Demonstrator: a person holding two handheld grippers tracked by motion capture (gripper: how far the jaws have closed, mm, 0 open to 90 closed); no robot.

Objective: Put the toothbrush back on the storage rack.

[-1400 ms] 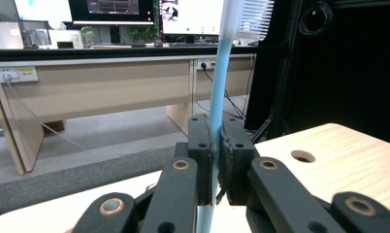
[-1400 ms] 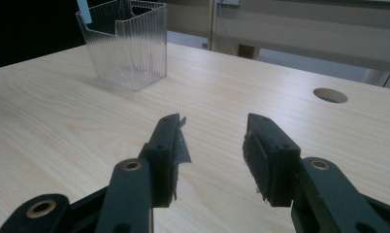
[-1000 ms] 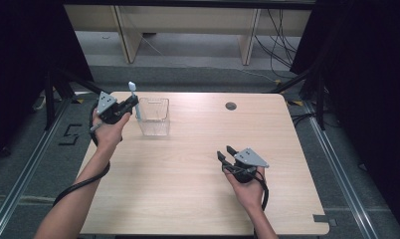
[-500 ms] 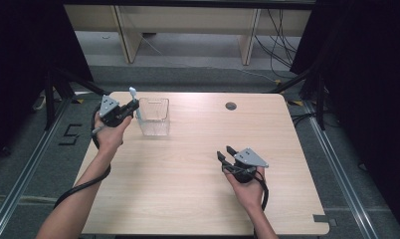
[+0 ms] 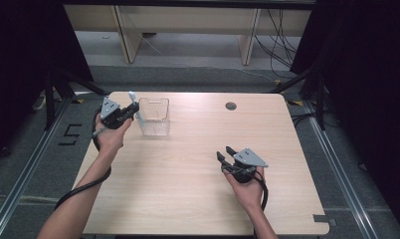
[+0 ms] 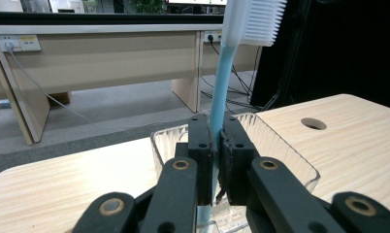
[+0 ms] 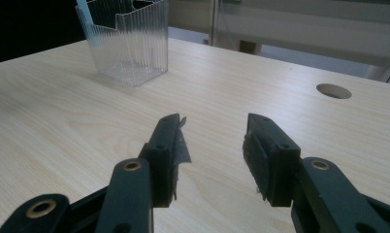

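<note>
Currently the left tongs are clamped on the blue toothbrush handle, brush upright, head up, at the near-left rim of the clear holder on the counter. Right tongs stand open and empty, resting low over the counter.

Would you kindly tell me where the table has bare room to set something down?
The table is bare between the clear container and right tool, and around the round hole. It is crowded only where the left tool holds the toothbrush.
</note>
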